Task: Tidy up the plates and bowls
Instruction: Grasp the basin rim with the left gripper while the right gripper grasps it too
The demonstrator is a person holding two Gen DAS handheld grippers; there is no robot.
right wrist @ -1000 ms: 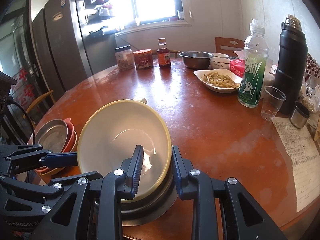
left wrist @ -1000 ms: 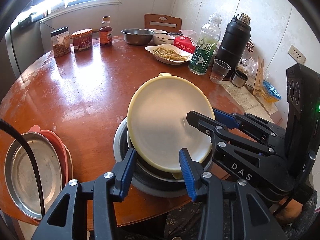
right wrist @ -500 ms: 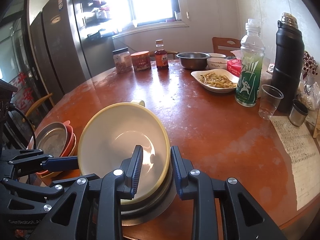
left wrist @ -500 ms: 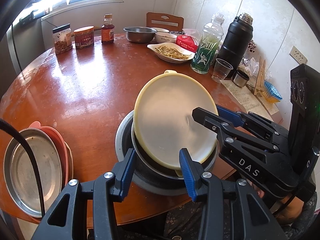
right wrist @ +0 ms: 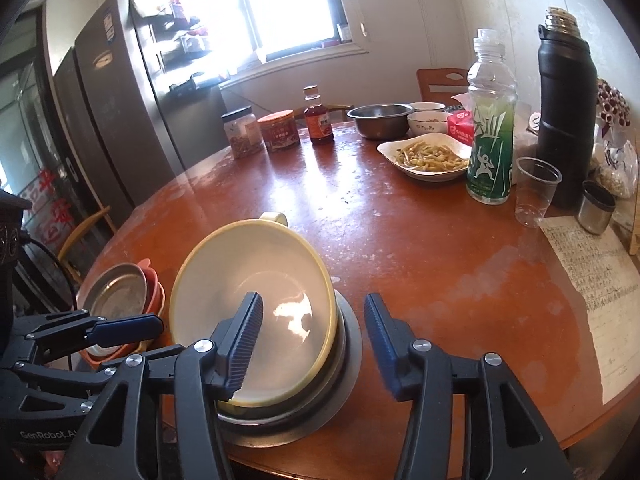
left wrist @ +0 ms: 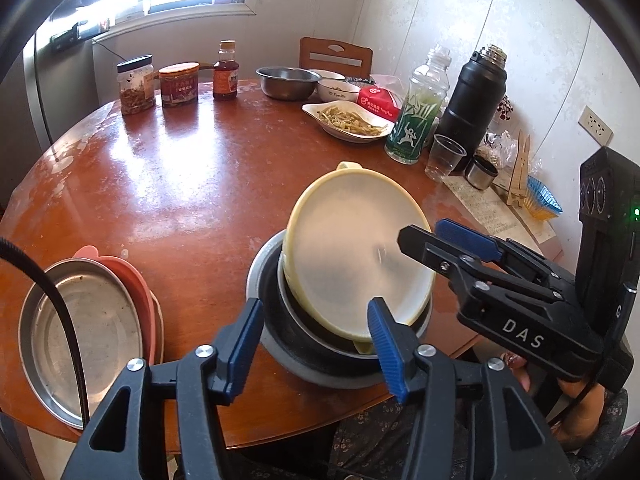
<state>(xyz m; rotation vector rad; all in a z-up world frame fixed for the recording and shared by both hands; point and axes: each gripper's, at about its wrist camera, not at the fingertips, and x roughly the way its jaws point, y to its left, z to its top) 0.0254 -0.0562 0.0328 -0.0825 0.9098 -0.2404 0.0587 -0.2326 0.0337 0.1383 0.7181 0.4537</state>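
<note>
Right gripper (right wrist: pixel 314 340): jaws opening, astride the near rim of the yellow bowl (right wrist: pixel 256 312), pads clear of it. Left gripper (left wrist: pixel 316 344): jaws opening, poised just above the near edge of the metal bowl stack (left wrist: pixel 320 356), nothing clamped. Yellow bowl: tilted, nested in the metal bowl stack, near table (left wrist: pixel 168 184) edge. Plate stack (left wrist: pixel 88 336): steel plate atop pink plates, left of the bowls, well apart. Far side of table: jars, sauce bottle, steel bowl (left wrist: pixel 288 82), dish of food (left wrist: pixel 348 120), green bottle (left wrist: pixel 418 116), black flask (left wrist: pixel 472 108), plastic cup.
</note>
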